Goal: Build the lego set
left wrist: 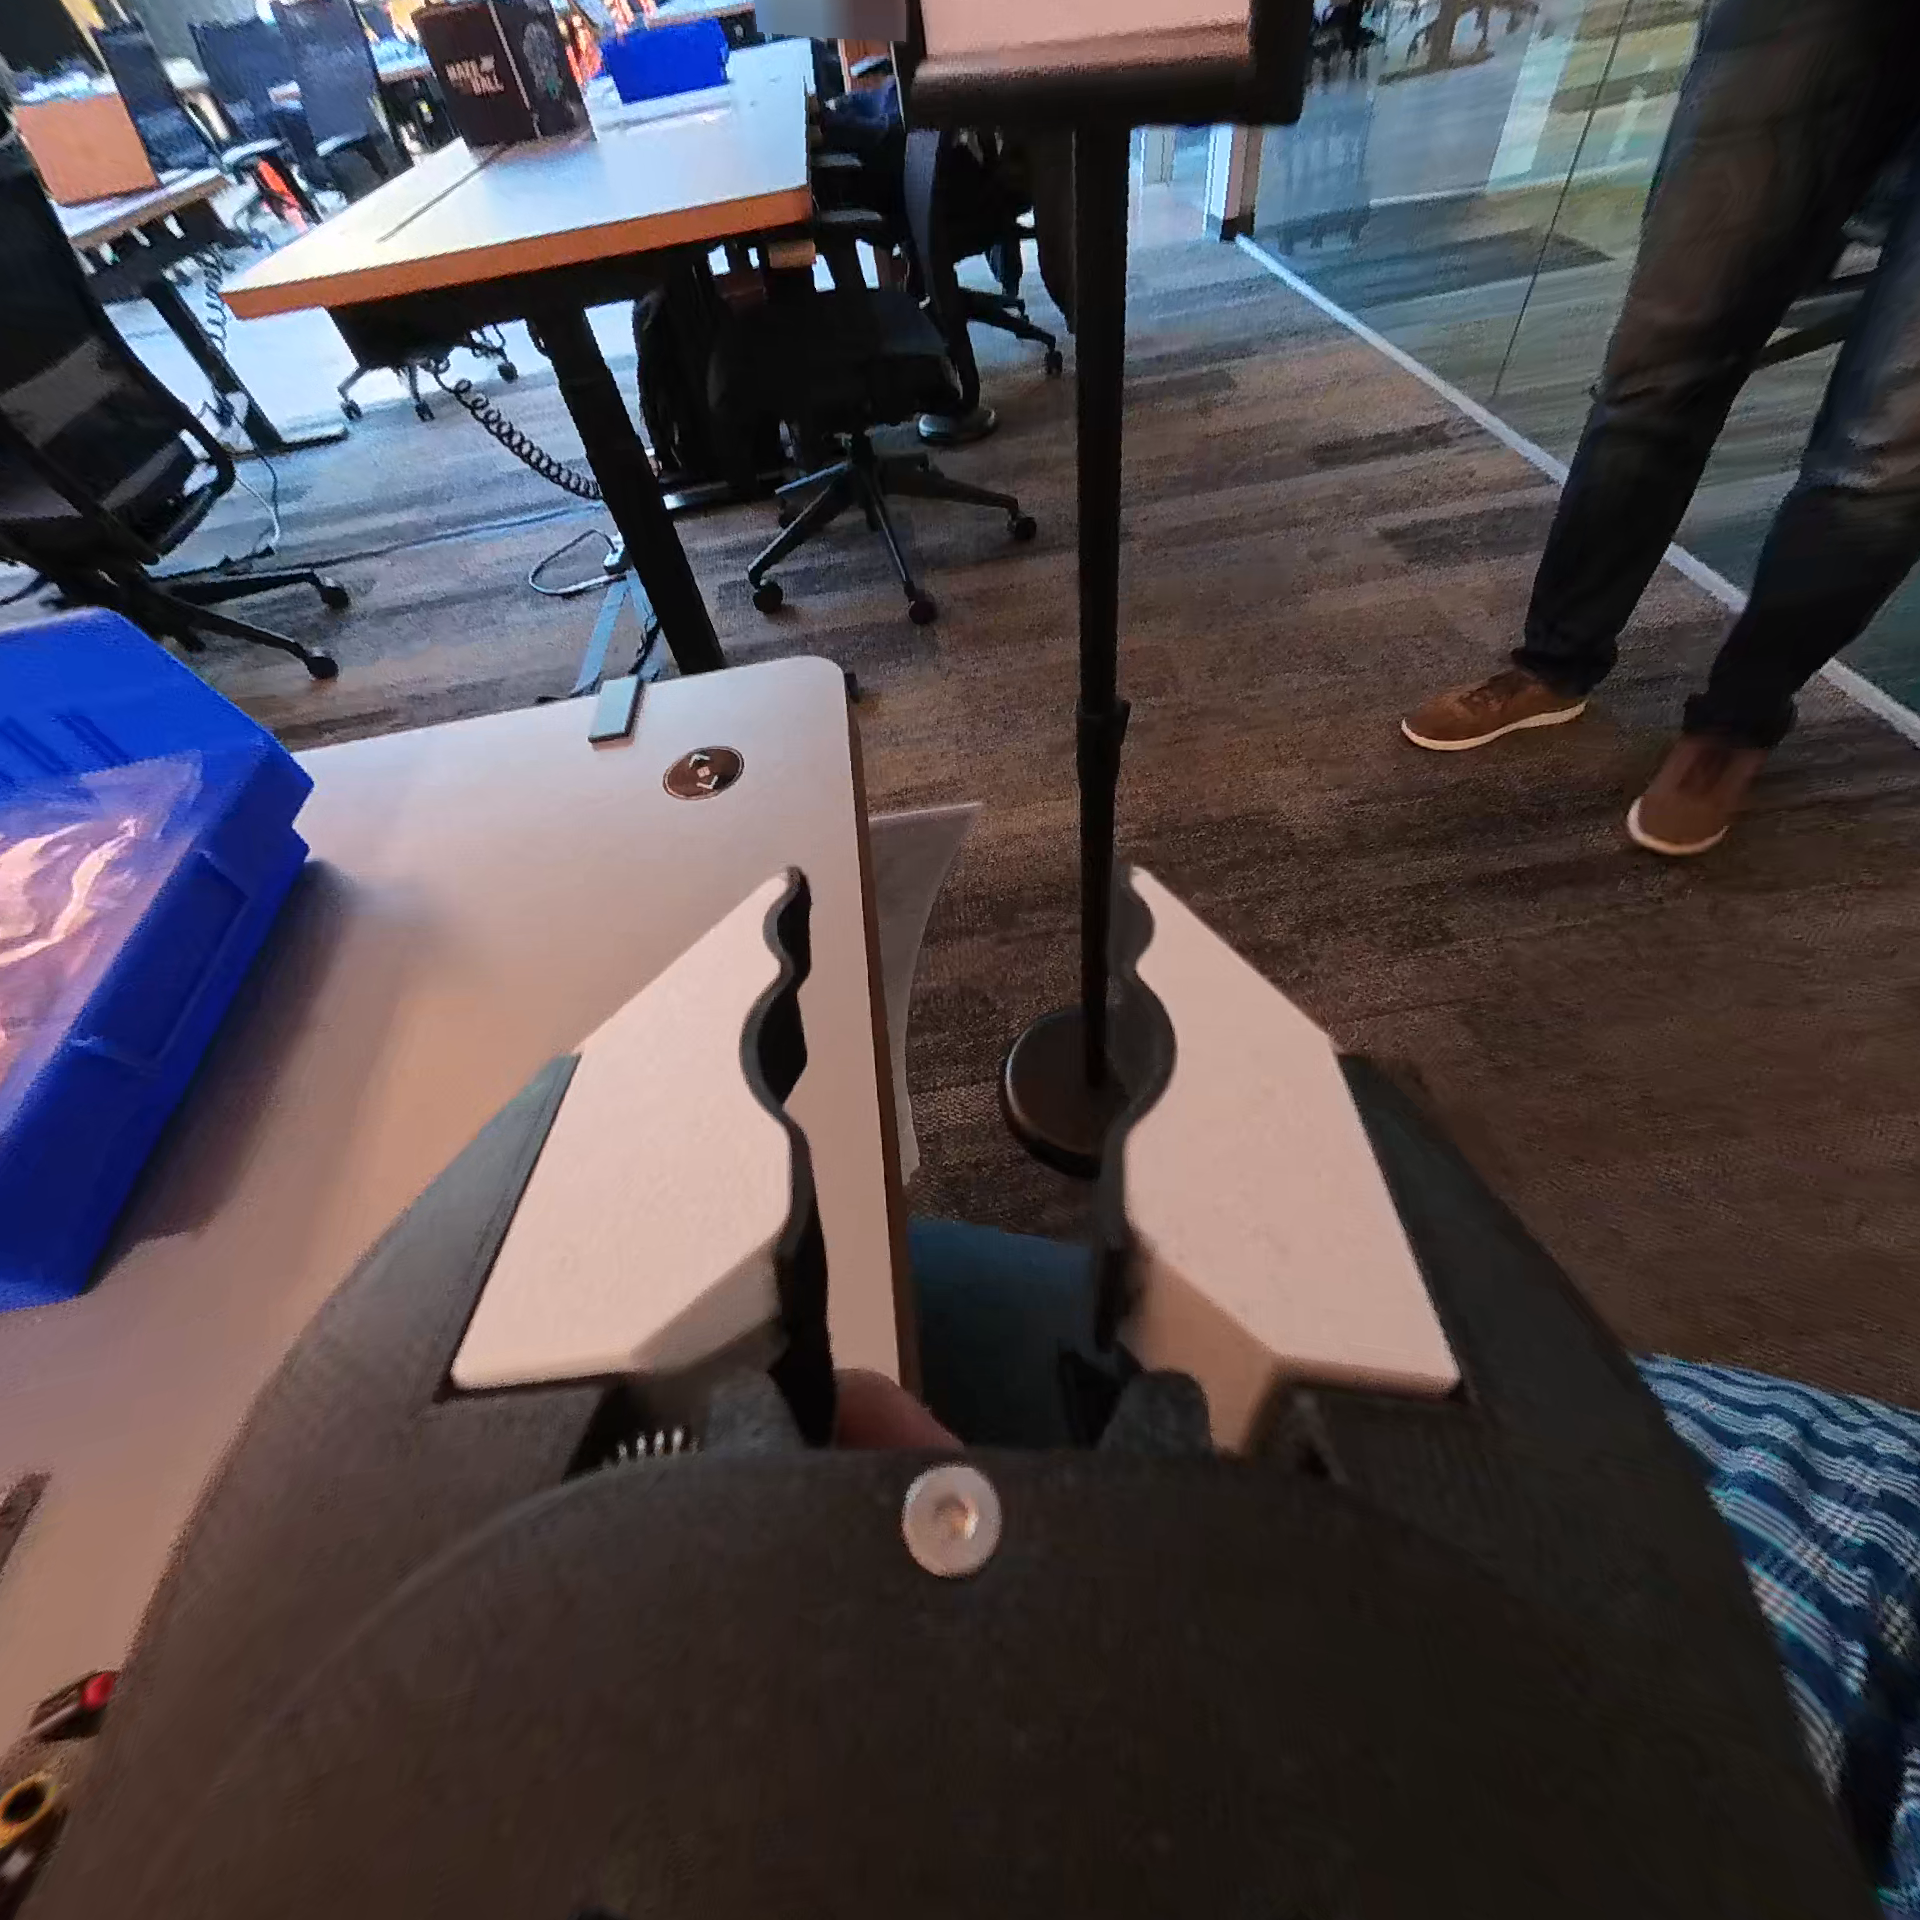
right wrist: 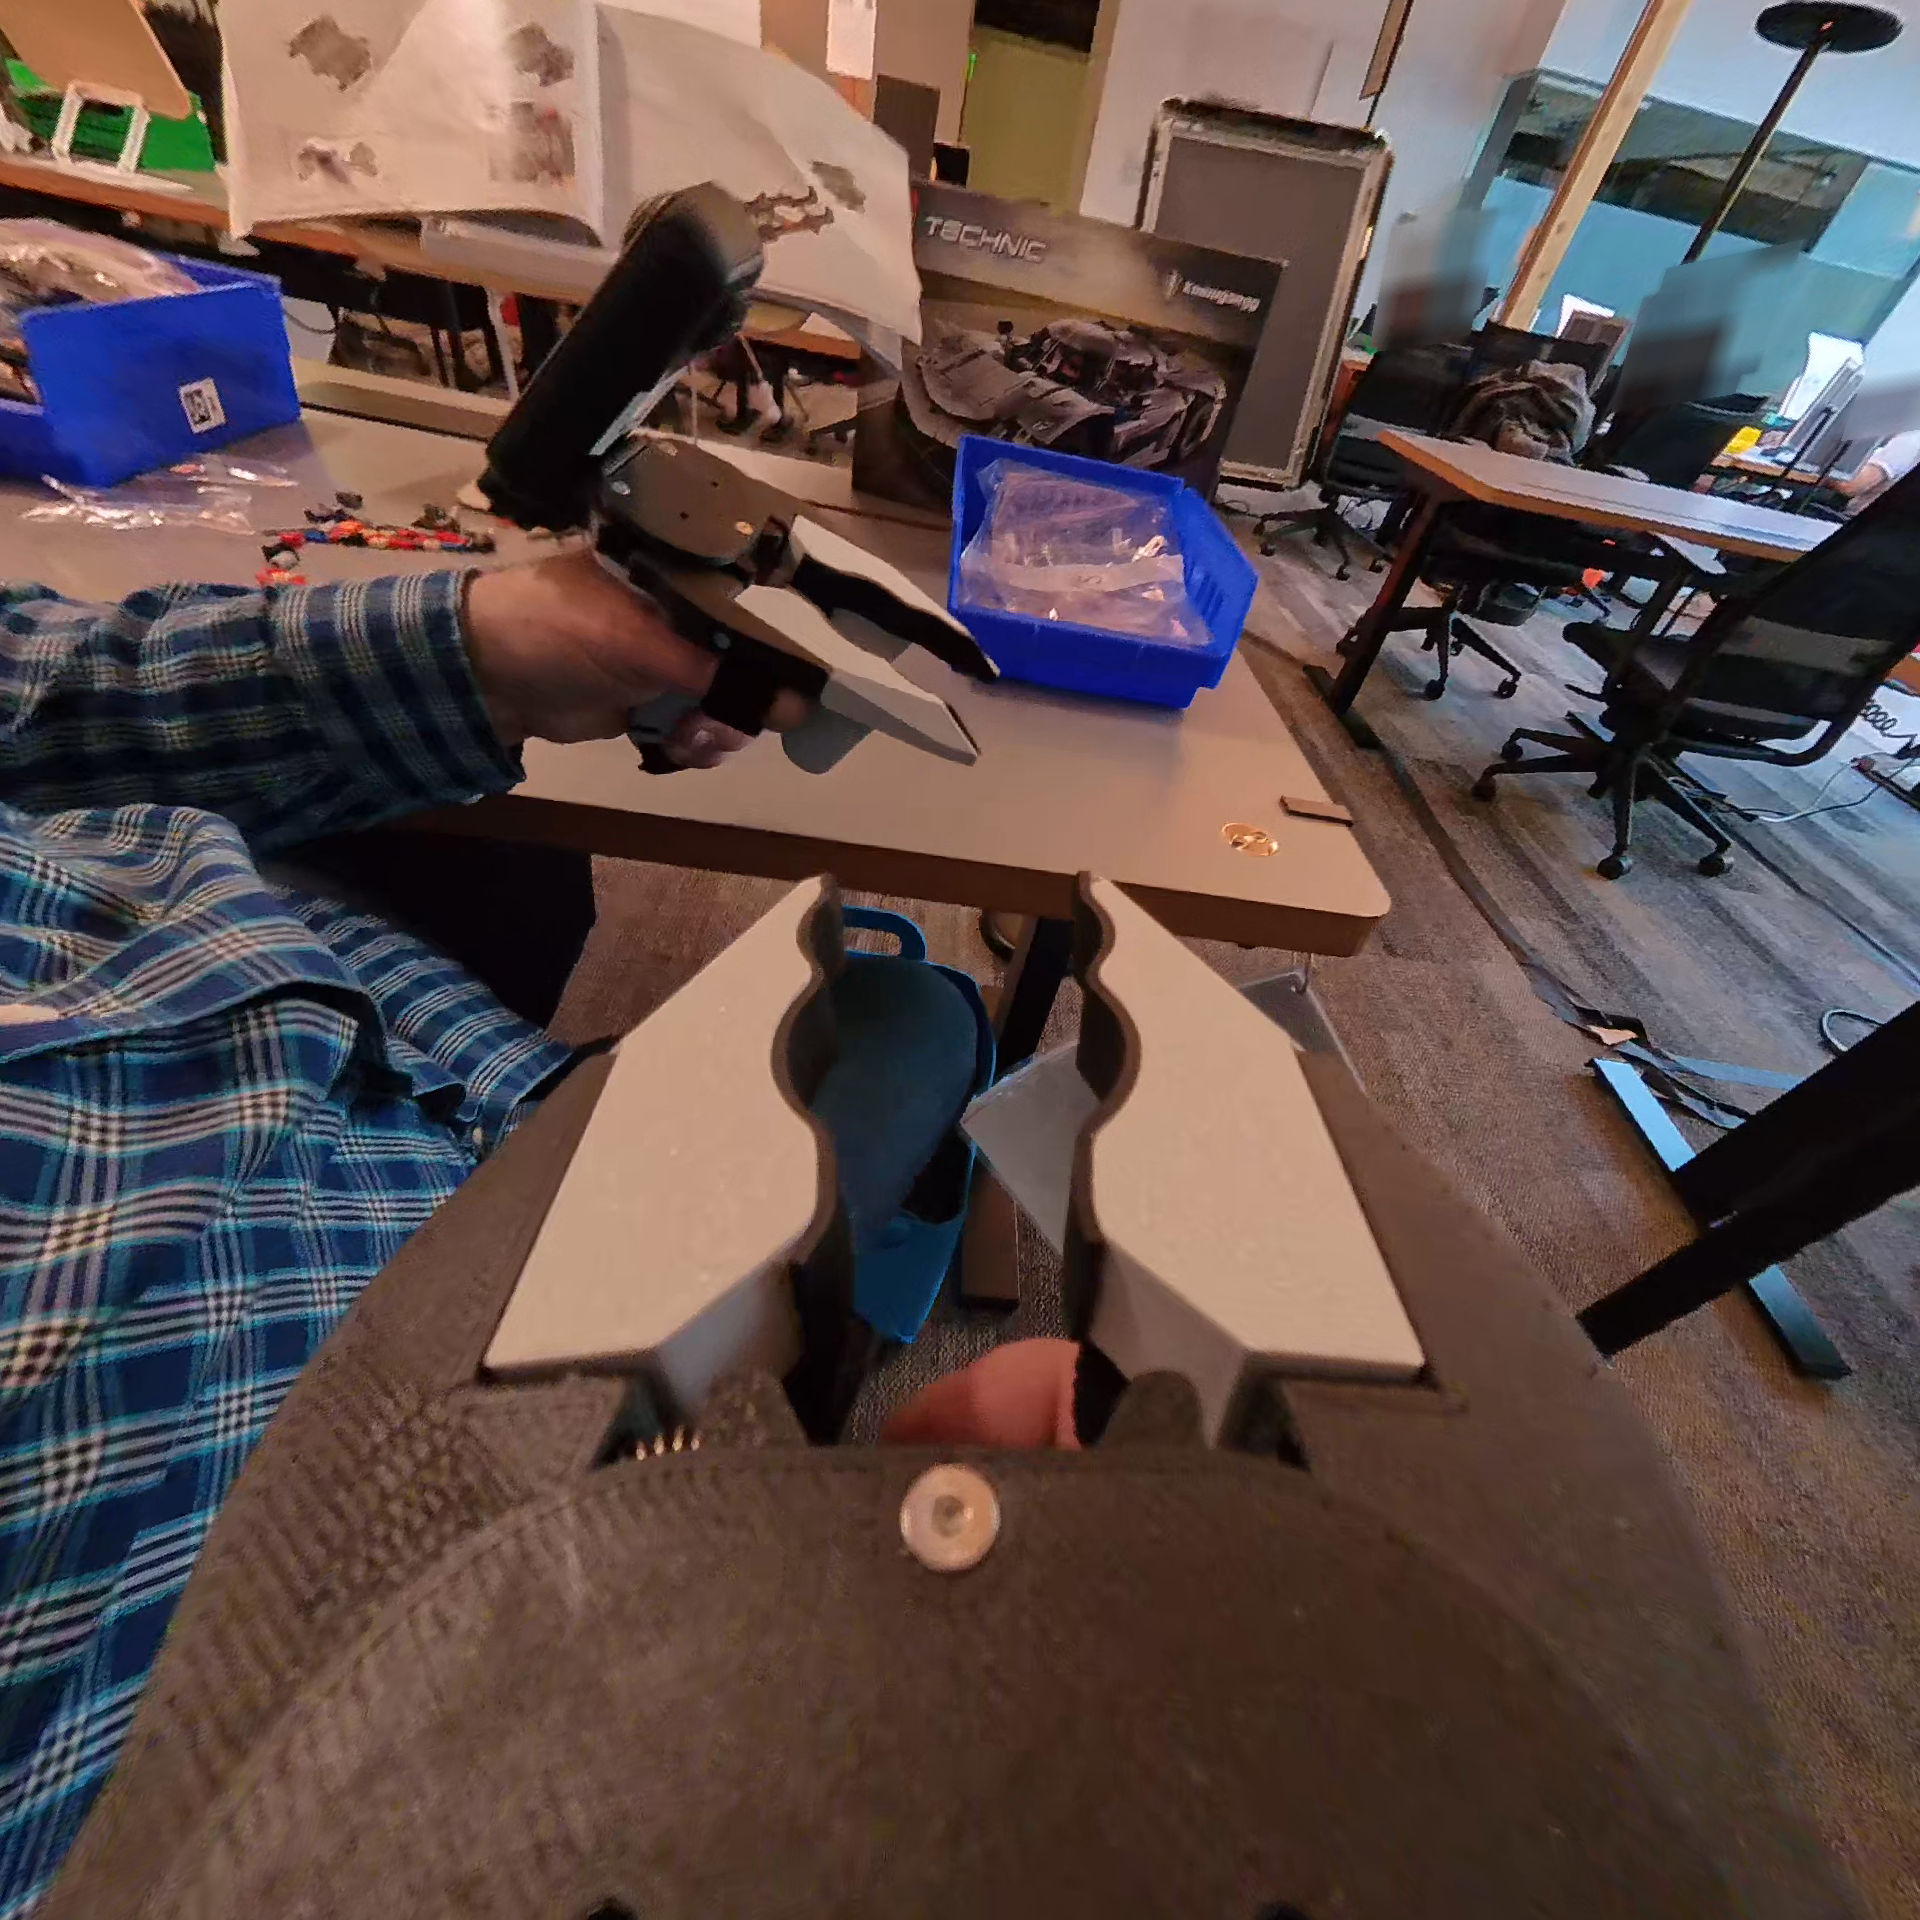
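Here, the left claw [left wrist: 961, 935] is hanging past the desk's [left wrist: 540, 935] right edge, its two grey fingers spread apart with nothing between them; through the gap a black stand's pole and round base [left wrist: 1081, 1081] are showing on the carpet. In the right wrist view that same left claw [right wrist: 971, 707] is being held by a hand [right wrist: 582, 655] coming out of a blue plaid sleeve [right wrist: 260, 675], and it is pointing toward the blue bin [right wrist: 1101, 582] while hovering over the bare desk surface [right wrist: 1039, 790], its fingers parted there too.

The right claw [right wrist: 956, 914] is sitting low, off the desk's near edge, and its fingers are standing open and empty as well; behind the gap a blue bag [right wrist: 914, 1122] is lying on the floor under the desk.

The lego pieces are staying on the desk, well apart from both claws: a small scatter of red, blue and black parts [right wrist: 374, 540] is lying beyond the sleeve, and clear plastic bags [right wrist: 1070, 551] are filling the blue bin near the far corner. Just behind that bin the set's box [right wrist: 1081, 353] is standing upright. An open instruction booklet [right wrist: 540, 125] is propped above the desk at the back, and a second blue bin [right wrist: 156, 374] is resting at the far left. In the left wrist view the blue bin [left wrist: 135, 935] is appearing at the left edge, blurred.

A person's legs in jeans and brown shoes [left wrist: 1704, 623] are standing on the carpet to the right.
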